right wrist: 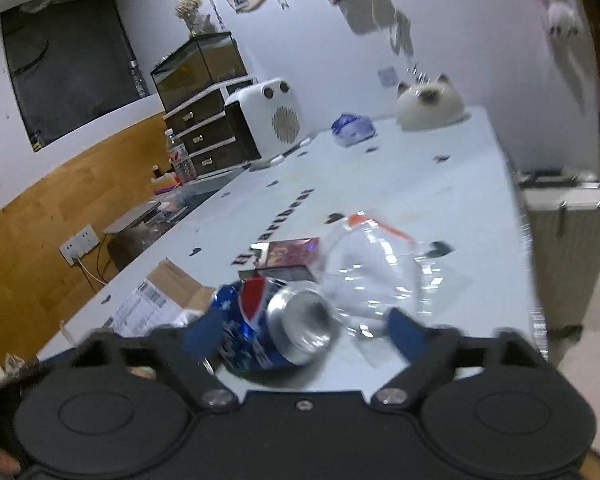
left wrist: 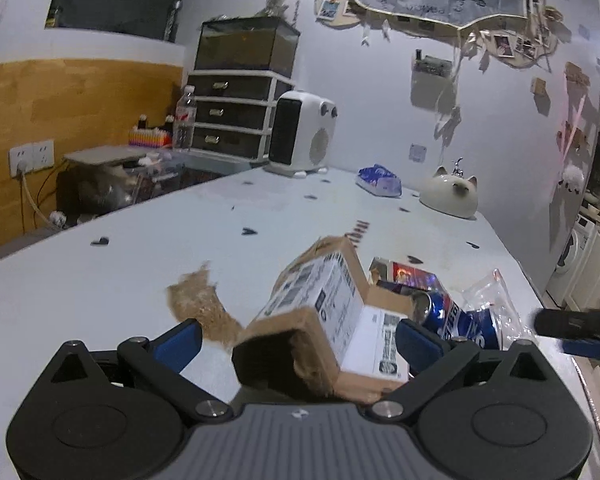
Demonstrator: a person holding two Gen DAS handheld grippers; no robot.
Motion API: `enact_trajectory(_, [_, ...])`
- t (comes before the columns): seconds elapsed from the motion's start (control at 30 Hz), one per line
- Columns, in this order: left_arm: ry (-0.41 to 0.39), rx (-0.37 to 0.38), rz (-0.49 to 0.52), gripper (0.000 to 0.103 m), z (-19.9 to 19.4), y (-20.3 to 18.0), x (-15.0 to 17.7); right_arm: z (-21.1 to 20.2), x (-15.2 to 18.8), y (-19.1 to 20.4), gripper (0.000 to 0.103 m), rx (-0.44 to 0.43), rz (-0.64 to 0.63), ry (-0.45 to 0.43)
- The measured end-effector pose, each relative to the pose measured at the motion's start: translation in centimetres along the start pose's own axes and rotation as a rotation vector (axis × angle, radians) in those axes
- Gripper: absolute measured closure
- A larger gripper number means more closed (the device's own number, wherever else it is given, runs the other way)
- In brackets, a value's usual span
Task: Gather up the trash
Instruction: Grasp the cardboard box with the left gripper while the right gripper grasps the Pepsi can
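Note:
A torn cardboard box (left wrist: 320,312) with a white shipping label lies on the white table (left wrist: 140,264), between the fingers of my left gripper (left wrist: 298,344). The gripper is open: its left finger stands apart from the box. A ripped cardboard scrap (left wrist: 200,308) lies just left of the box. A crushed blue soda can (right wrist: 276,320) sits between the fingers of my open right gripper (right wrist: 304,334), with a gap at the right finger. Crumpled clear plastic (right wrist: 380,268) and a small printed carton (right wrist: 288,256) lie just beyond the can. The can (left wrist: 452,316) also shows in the left wrist view.
A white heater (left wrist: 304,132), a blue-white packet (left wrist: 380,180) and a cat-shaped ceramic (left wrist: 452,196) stand along the far side by the wall. Dark drawers (left wrist: 228,116) stand at the back left. The table's right edge drops beside a silver case (right wrist: 564,240).

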State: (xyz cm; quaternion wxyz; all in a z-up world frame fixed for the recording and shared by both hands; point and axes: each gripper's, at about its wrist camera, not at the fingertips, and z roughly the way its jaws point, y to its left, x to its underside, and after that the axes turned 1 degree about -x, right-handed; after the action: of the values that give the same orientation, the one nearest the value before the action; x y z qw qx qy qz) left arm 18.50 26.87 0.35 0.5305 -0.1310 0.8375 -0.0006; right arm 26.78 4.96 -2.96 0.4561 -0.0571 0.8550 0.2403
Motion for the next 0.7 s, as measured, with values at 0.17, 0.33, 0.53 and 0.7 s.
enact_trajectory(0.17, [0.012, -0.003, 0.035, 0.017, 1.4, 0.0, -0.3, 3.5, -0.1, 0.4, 0.035, -0.002, 0.122, 0.025])
enact_trajectory(0.33, [0.052, -0.022, 0.053, 0.032, 2.5, 0.3, -0.1, 5.1, 0.7, 0.8, 0.064, 0.016, 0.133, 0.064])
enact_trajectory(0.53, [0.054, -0.02, 0.059, 0.049, 1.8, 0.4, 0.4, 2.6, 1.6, 0.9, 0.076, -0.004, 0.019, 0.077])
enact_trajectory(0.7, [0.042, -0.014, 0.041, 0.055, -0.3, 0.3, 1.2, -2.0, 2.9, -0.5, 0.077, -0.044, -0.052, 0.104])
